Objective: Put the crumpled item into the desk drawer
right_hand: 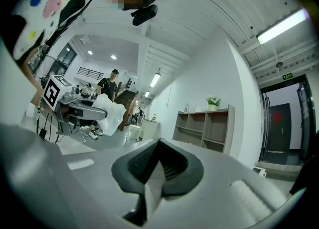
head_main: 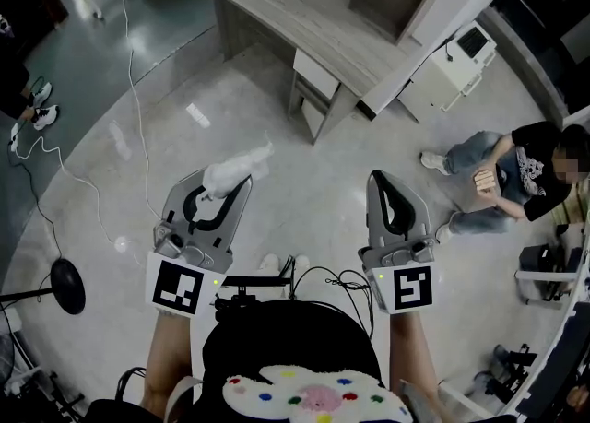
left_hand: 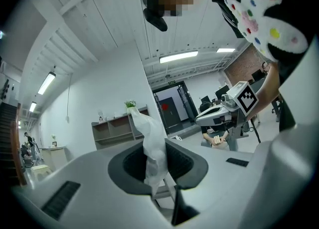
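1. Two grippers are level in front of me. My left gripper has its fingers pinching the crumpled item, a white wad that sticks out past the tips, above the floor.
2. My right gripper has its fingers pressed together with nothing between them.
3. The counter stands well apart ahead of me, cut off by the head view's top edge. The drawer under its near edge is small, and I cannot tell whether it is pulled out.
4. Only the head view shows the counter and drawer. Both gripper views look out across the room instead.
5. In the left gripper view the wad rises between my fingers and covers part of a shelf unit against the far wall. My right gripper shows off to the side there.
6. In the right gripper view my left gripper and its white wad sit at the left, partly covering a standing person.
7. Each marker cube carries black-and-white squares, not words. A green sign over a doorway is too small to read.
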`<state>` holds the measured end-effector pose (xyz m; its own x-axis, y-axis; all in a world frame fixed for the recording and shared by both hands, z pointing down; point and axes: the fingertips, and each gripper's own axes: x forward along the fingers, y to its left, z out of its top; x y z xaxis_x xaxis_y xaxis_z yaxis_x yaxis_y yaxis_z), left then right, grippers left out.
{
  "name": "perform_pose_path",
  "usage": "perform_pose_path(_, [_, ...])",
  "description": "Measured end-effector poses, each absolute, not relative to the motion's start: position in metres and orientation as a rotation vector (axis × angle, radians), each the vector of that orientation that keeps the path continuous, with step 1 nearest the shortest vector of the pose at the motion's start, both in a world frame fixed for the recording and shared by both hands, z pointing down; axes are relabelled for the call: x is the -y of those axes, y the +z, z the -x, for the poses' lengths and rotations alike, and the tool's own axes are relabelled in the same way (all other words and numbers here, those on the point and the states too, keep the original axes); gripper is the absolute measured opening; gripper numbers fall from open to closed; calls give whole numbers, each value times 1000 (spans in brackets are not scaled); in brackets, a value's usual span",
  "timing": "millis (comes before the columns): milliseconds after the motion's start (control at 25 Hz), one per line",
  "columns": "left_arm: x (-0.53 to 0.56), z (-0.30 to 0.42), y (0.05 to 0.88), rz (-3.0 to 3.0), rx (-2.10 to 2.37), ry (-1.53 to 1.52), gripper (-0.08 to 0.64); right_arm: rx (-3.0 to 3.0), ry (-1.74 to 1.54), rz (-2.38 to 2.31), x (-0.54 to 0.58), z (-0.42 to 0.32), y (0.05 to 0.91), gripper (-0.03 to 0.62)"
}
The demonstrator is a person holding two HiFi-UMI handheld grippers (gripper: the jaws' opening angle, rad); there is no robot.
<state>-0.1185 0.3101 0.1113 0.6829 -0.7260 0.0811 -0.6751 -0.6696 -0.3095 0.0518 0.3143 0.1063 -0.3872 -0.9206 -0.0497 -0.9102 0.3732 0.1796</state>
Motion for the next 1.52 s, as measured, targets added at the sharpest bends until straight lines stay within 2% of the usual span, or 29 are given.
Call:
perform_pose_path(840, [-319,151,105,2644,-1058,-219,63,2473,-323,-1777,-338,-22,101,9])
perform_pose_path(1520, [-256,147,110,2620,-1109,-235,63,2503,-330,-1736,-265,-29,112,9])
